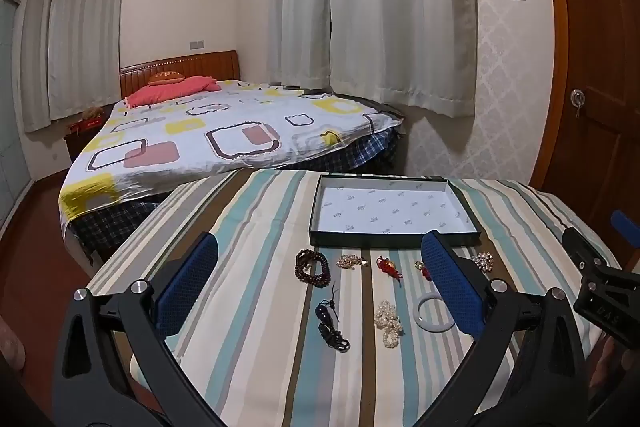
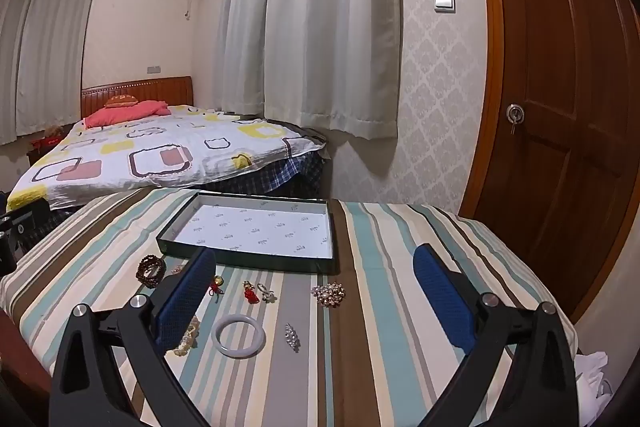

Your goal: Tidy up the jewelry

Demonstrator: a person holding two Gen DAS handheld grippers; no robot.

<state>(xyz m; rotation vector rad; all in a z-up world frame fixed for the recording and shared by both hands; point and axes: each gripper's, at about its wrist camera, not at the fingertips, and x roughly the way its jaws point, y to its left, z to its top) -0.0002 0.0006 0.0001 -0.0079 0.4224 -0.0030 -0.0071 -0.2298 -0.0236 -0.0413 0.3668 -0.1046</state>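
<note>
Jewelry: white bangle [image 2: 239, 337] lies ahead between right gripper [image 2: 316, 291] fingers.
Grippers: right and left gripper [image 1: 320, 283] gape wide, empty.
Advice: pinch bangle rim, carry into tray [image 2: 246, 259] beyond.

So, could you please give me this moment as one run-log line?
stage: start | left gripper: open, empty | right gripper: open, empty | tray: empty | jewelry: loose on striped cloth

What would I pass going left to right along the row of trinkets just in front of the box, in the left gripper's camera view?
Dark red bead bracelet → gold chain cluster → red knotted charm → sparkly rhinestone brooch. A small piece half hidden behind the blue finger is left out.
</note>
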